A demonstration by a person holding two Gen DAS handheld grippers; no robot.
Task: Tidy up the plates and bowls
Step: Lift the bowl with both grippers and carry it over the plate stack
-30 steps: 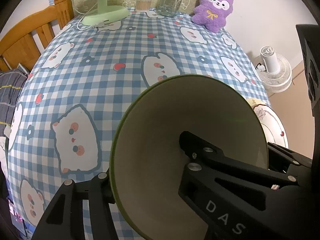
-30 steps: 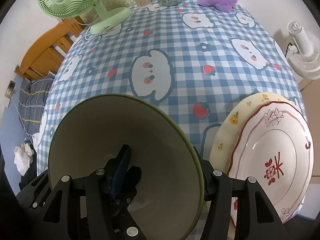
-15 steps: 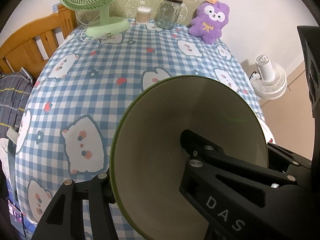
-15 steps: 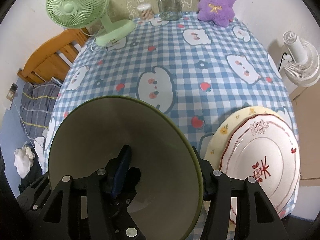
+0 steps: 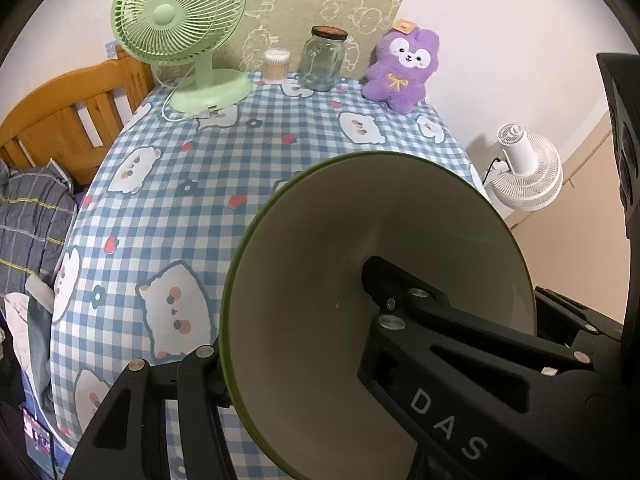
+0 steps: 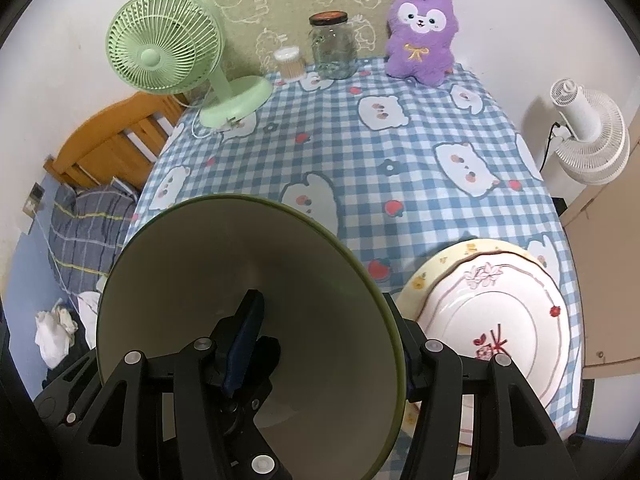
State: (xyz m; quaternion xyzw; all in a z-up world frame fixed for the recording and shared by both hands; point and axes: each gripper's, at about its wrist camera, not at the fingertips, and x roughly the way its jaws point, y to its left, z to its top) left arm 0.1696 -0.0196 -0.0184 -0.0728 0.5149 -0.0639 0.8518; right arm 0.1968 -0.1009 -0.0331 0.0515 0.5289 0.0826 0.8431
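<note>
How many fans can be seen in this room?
2. A green fan stands on the checked tablecloth at the far left, next to a cotton swab tub. A white fan stands off the table to the right, by the wall. Others may be out of view.

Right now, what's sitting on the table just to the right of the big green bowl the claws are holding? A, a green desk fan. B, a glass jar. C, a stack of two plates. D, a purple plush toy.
C: in the right wrist view, a white patterned plate lies on a yellow plate right beside the green bowl; the jar, plush and fan stand at the far edge.
</note>
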